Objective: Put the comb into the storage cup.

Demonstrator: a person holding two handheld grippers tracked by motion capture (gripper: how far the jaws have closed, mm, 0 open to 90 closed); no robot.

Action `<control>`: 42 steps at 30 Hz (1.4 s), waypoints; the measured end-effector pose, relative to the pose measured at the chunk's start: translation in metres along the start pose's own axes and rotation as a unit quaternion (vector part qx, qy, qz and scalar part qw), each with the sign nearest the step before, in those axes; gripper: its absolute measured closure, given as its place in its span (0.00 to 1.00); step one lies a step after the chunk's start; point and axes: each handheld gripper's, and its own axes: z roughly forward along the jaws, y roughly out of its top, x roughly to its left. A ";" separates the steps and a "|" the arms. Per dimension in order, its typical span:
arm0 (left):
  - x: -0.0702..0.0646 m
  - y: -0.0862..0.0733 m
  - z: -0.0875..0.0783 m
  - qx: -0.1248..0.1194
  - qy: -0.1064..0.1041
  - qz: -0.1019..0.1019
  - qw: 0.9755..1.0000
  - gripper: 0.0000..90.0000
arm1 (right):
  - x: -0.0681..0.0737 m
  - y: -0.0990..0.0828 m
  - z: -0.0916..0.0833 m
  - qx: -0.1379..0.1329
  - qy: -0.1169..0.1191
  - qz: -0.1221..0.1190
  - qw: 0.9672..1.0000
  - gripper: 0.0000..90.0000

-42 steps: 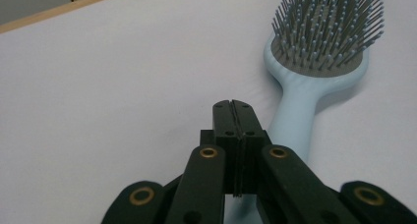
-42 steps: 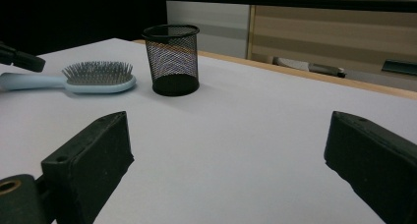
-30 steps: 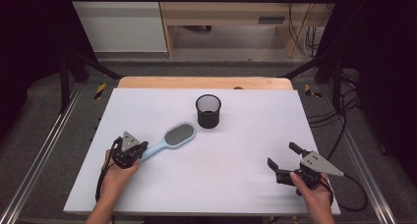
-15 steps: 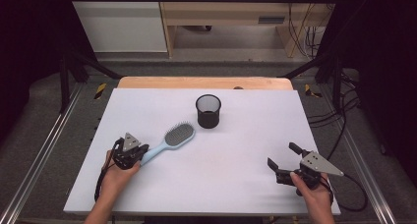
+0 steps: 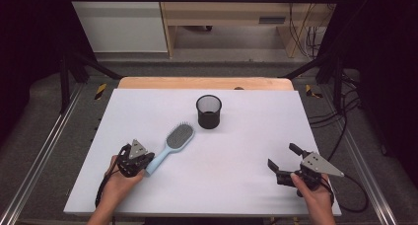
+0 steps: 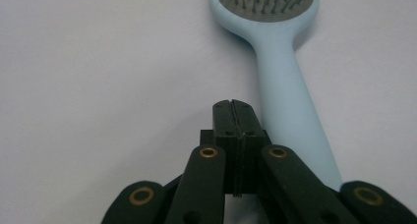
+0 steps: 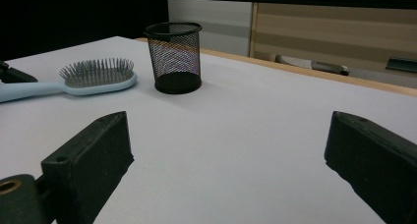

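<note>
A light-blue hairbrush [image 5: 173, 140] lies bristles up on the white table [image 5: 256, 131], left of centre, its handle pointing toward the person's left hand. My left gripper [image 5: 146, 159] rests at the end of that handle. In the left gripper view my left gripper [image 6: 234, 107] has its jaws pressed together with nothing between them, and the hairbrush [image 6: 290, 101] handle runs just beside them on the right. My right gripper [image 5: 284, 157] sits at the near right with its jaws wide apart and empty. A black mesh cup [image 5: 209, 111] stands upright behind the brush.
From the right gripper view [image 7: 228, 145], the mesh cup [image 7: 174, 57] and hairbrush [image 7: 96, 77] lie ahead to the left across bare table. A wooden strip [image 5: 204, 83] borders the table's far edge. Cables trail off the right side.
</note>
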 end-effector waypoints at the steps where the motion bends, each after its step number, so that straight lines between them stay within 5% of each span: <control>1: -0.002 0.001 0.000 0.001 -0.002 0.003 1.000 1.00 | 0.000 0.000 0.000 0.000 0.001 0.000 1.000 0.04; 13: -0.015 0.004 -0.001 0.005 -0.019 0.014 1.000 1.00 | 0.000 0.000 0.000 0.000 0.000 0.000 1.000 0.04; 23: -0.013 0.006 -0.002 -0.002 -0.019 0.005 1.000 1.00 | 0.000 0.000 0.000 0.002 0.001 0.000 1.000 0.04; 31: -0.010 0.023 -0.009 -0.026 -0.011 -0.016 0.999 0.99 | 0.000 0.000 0.000 -0.001 0.001 0.003 1.000 0.04; 42: -0.023 0.050 -0.007 -0.014 0.016 -0.032 0.999 0.59 | 0.000 0.001 -0.001 -0.007 0.003 0.006 1.000 0.04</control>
